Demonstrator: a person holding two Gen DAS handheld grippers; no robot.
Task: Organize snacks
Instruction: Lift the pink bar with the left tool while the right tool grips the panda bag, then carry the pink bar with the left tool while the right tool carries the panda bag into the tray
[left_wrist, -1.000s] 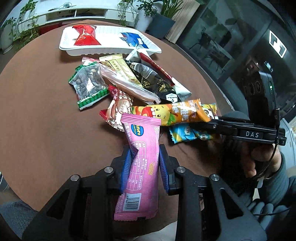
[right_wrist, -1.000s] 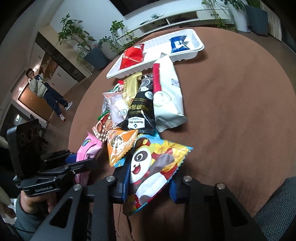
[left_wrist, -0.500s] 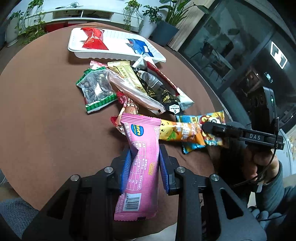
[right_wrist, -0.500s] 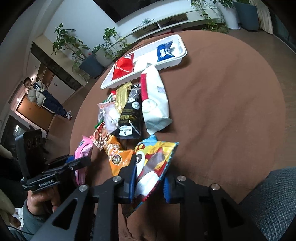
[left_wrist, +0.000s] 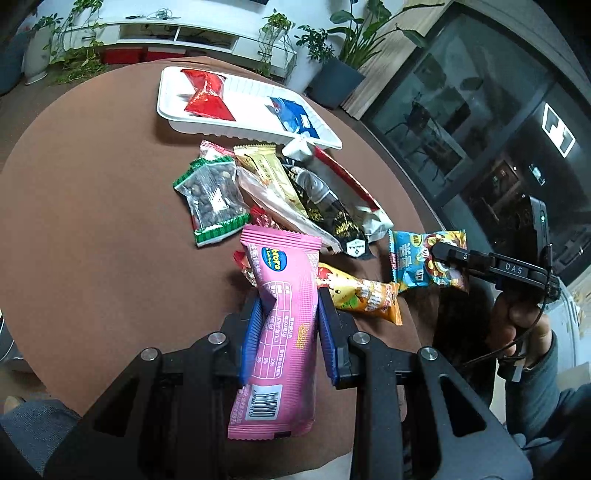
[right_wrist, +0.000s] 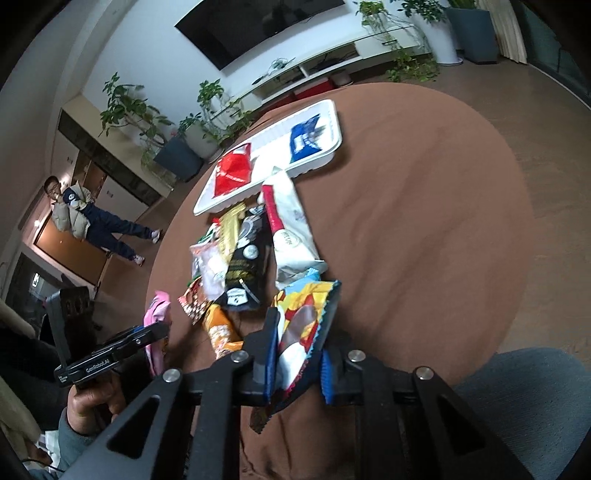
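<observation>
Item one: my left gripper (left_wrist: 289, 325), blue pads closed tight against both sides of a pink snack bar (left_wrist: 280, 310); its barcode end hangs back toward my camera and covers the fingers' inner faces.

Item two: my right gripper (right_wrist: 298, 360), jaws just narrowed, now pinching a blue-and-yellow cartoon packet (right_wrist: 301, 325), crumpled so its print is hard to read; its lower tip is lost in shadow below the fingers.

Just ahead of the left gripper: an orange packet (left_wrist: 364, 297) on the brown round table (left_wrist: 92, 229), partly hidden by the pink bar. Behind the bar, a red-patterned wrapper (left_wrist: 258, 218), mostly covered.

Farther ahead, the overlapping heap: a green-edged clear bag of nuts (left_wrist: 214, 197), a gold bar (left_wrist: 271, 173), a black pouch (left_wrist: 325, 203), a white pouch with a red stripe (left_wrist: 351, 188), lettering too small to tell.

Beyond that, at the table's far edge: a white tray (left_wrist: 255, 86) holding a red packet (left_wrist: 205, 96) and a blue packet (left_wrist: 291, 116).
</observation>
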